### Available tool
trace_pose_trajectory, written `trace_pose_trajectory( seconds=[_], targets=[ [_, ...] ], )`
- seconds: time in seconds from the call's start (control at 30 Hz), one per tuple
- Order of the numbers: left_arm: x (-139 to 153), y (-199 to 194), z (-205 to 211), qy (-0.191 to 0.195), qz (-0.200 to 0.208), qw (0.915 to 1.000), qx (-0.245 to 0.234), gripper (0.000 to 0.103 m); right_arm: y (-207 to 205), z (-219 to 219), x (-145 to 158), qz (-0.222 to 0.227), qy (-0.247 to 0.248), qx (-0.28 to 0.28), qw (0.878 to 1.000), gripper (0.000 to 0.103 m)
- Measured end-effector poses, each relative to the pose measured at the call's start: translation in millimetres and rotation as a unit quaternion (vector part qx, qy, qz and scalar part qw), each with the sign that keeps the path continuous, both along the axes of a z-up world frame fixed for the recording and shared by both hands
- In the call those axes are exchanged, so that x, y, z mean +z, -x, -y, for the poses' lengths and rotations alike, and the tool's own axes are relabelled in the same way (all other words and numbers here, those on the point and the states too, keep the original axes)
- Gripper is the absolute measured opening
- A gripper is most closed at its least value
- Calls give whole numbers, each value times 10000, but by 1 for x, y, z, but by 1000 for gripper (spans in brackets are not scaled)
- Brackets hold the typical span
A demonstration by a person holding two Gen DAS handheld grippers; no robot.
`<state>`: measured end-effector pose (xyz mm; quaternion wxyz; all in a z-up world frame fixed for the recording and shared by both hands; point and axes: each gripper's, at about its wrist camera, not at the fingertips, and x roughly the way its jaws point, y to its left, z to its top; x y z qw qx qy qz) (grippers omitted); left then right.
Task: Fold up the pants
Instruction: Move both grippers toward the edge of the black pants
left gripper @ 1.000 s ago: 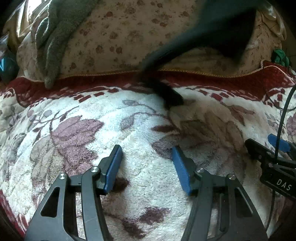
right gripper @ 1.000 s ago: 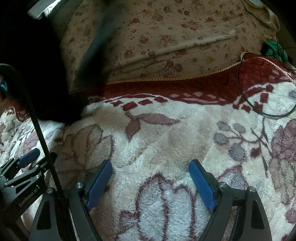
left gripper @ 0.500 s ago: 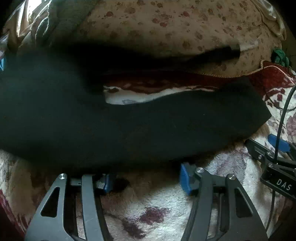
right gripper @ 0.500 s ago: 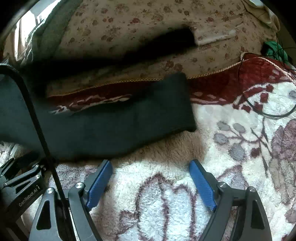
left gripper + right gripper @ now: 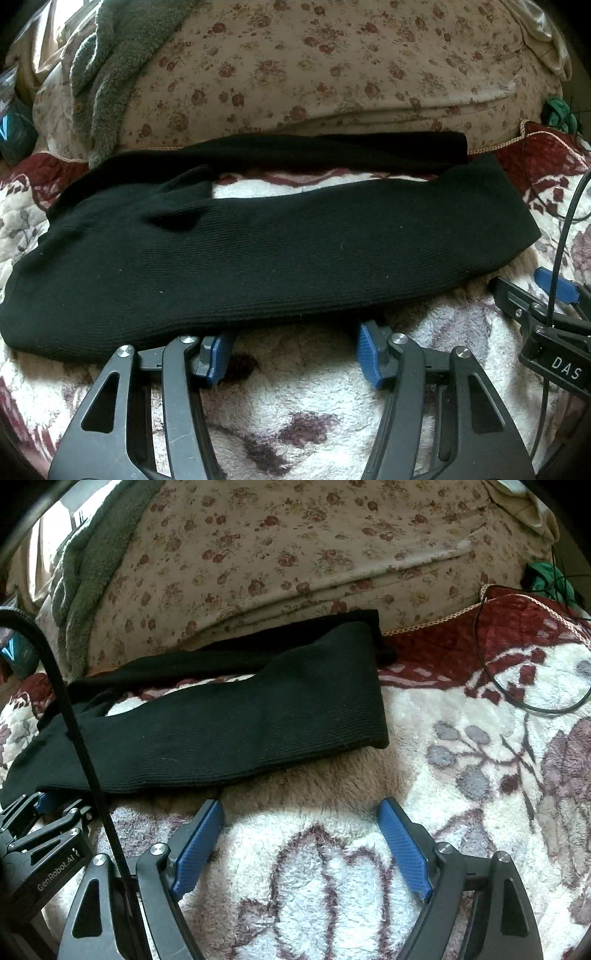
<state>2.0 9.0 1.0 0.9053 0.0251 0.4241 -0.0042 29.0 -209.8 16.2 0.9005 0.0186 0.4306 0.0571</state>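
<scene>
Black ribbed pants (image 5: 277, 254) lie spread across the fleece blanket, legs running left to right, with a gap of blanket showing between the two legs. They also show in the right wrist view (image 5: 236, 723). My left gripper (image 5: 295, 332) is open at the near edge of the pants; the cloth's edge covers its fingertips. My right gripper (image 5: 301, 816) is open and empty on the blanket, just short of the near leg's hem end.
A floral fleece blanket (image 5: 461, 775) covers the bed. A floral pillow (image 5: 332, 66) with a grey towel (image 5: 107, 66) lies behind the pants. A black cable loop (image 5: 517, 686) lies at the right. The right gripper's body (image 5: 546, 325) shows at the right.
The pants dropped into view and landed flat on the blanket in front of both grippers. Both grippers stayed open and nearly still.
</scene>
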Motion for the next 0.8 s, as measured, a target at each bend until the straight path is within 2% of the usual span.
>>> trace_pose_trajectory(
  seconds=[0.5,0.6,0.67,0.8],
  targets=[
    [1,1,3,-72,-36,10000,-11,56,1,1,-1,-6,27,2,10000,84],
    [2,4,5,-150,-70,9997,-200,56,2,-2,-1,-12,117,1,9999,84],
    [5,6,1,-109,-135,9991,-385,56,1,-2,0,-71,110,-16,9999,84],
    [13,16,-10,134,-118,9996,-219,56,0,-3,3,-129,21,-58,9999,82]
  ],
)
